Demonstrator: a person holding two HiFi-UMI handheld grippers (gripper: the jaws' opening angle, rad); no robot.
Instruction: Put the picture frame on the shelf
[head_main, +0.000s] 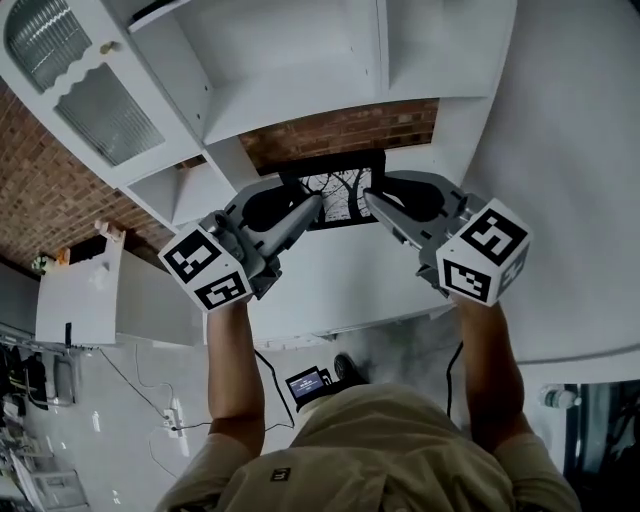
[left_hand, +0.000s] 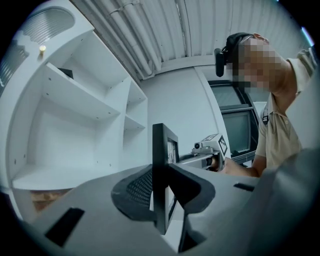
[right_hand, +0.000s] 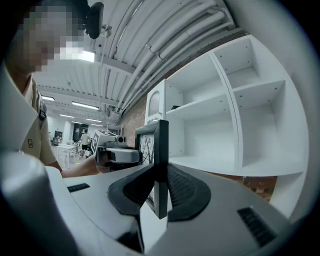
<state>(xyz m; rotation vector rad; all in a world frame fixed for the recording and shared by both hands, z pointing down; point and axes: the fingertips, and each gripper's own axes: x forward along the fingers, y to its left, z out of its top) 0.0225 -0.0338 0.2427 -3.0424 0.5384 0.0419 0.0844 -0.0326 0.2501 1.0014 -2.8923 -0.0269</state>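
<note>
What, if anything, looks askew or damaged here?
Nothing stands out. The picture frame is upright and looks intact, clamped at its side edges by the left gripper and right gripper, in front of the white shelf unit. It is not yet on a shelf.

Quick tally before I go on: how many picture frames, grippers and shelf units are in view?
picture frame: 1
grippers: 2 (left gripper, right gripper, both gripping the picture frame)
shelf unit: 1
Total: 4

Evenly lit, sharp — fisheye-warped, dark-cornered gripper views.
</note>
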